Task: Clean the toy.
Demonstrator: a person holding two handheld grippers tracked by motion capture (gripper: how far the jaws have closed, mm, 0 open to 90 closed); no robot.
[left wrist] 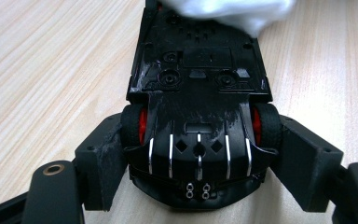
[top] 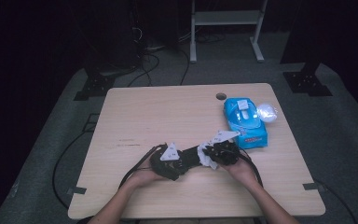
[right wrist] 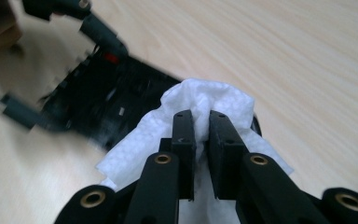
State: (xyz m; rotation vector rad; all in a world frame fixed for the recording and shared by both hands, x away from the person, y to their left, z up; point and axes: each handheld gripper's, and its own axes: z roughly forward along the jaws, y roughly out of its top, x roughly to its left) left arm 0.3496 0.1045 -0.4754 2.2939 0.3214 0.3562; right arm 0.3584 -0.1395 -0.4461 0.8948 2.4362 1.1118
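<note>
A dim room is surrounding a pale wooden table point(top: 144, 112), with a blue wipes pack point(top: 245, 122) sitting near its far right edge. In the high view, the left gripper point(top: 186, 161) and right gripper point(top: 210, 156) are meeting near the front middle of the table, a toy car point(top: 192, 156) lying between them and a white wipe point(top: 208, 161) showing at the right gripper's tip; the jaws themselves are too small and dark to make out there.

In the left gripper view, the jaws are clamping the car point(left wrist: 198, 116) from both sides at its wheels, its black underside facing up just above the wood. The wipe point(left wrist: 228, 11) is resting on the car's far end, cut off by the top edge.

In the right gripper view, the jaws are standing nearly together, pinching a fold of the wipe point(right wrist: 205, 105). The wipe is lying against the car point(right wrist: 107, 100), which is blurred, and its lower part is hidden behind the jaws
</note>
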